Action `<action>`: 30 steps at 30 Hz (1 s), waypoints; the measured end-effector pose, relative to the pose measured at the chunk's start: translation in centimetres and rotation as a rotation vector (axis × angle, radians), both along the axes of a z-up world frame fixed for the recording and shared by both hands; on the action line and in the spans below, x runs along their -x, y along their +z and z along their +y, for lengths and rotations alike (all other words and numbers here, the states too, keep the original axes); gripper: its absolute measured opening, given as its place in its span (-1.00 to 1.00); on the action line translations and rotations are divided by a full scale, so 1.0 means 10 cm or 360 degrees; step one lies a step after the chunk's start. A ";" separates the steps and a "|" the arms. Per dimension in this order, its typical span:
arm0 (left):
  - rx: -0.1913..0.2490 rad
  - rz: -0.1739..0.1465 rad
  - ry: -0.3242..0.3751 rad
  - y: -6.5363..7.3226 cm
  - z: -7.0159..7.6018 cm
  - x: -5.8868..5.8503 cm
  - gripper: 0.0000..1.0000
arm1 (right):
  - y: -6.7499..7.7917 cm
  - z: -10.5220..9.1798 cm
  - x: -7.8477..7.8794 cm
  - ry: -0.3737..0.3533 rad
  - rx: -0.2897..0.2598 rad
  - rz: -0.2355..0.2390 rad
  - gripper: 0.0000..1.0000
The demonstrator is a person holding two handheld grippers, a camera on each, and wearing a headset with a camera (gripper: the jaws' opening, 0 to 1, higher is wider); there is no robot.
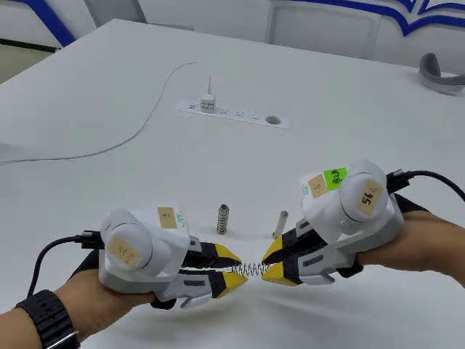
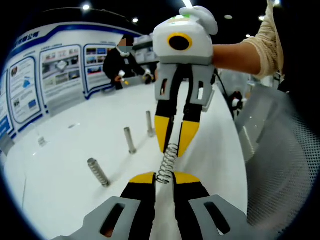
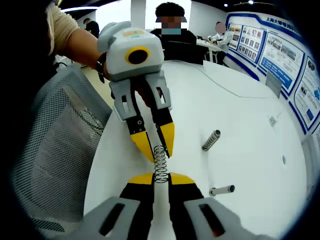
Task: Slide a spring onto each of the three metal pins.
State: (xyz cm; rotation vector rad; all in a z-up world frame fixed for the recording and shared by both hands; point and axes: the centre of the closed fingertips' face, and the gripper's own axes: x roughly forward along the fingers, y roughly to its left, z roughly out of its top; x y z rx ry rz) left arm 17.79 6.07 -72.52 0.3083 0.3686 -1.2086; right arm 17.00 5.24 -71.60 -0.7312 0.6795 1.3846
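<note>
Table (image 1: 109,94), power strip (image 1: 232,114), pins (image 1: 280,224); left claw (image 1: 236,267), right claw (image 1: 272,262) grip spring (image 1: 254,270).

A large white table (image 1: 109,94) with a smooth matte top. Near its far side lies a white power strip (image 1: 232,115) with a small white plug adapter (image 1: 208,102) standing in its left end. A thin grey cable (image 1: 151,113) curves across the tabletop to the left edge. A grey curved object (image 1: 439,75) rests at the far right corner. White wall panels with blue stripes (image 1: 407,18) stand behind.

In the left gripper view, display boards (image 2: 55,70) line a wall, a person in dark clothing (image 2: 120,62) stands by the table, and a grey mesh chair back (image 2: 285,165) sits at the right.

In the right gripper view, another person in dark clothing (image 3: 172,40) sits at the table's far end.
</note>
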 end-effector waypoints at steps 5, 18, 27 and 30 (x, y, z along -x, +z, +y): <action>-0.0002 0.0000 -0.0001 0.00 -0.01 0.00 -0.76 | 0.07 0.03 0.00 0.0018 -0.0001 -0.0023 -0.77; -0.0006 0.0005 -0.0017 0.00 -0.03 0.02 -0.77 | 0.27 0.19 0.01 0.0036 -0.0096 -0.0047 -0.77; -0.0007 0.0004 -0.0025 0.01 -0.06 0.04 -0.78 | 0.32 0.30 0.03 0.0050 -0.0140 -0.0070 -0.76; -0.0005 0.0008 -0.0022 0.01 -0.06 0.05 -0.78 | 0.32 0.32 0.03 0.0050 -0.0144 -0.0071 -0.76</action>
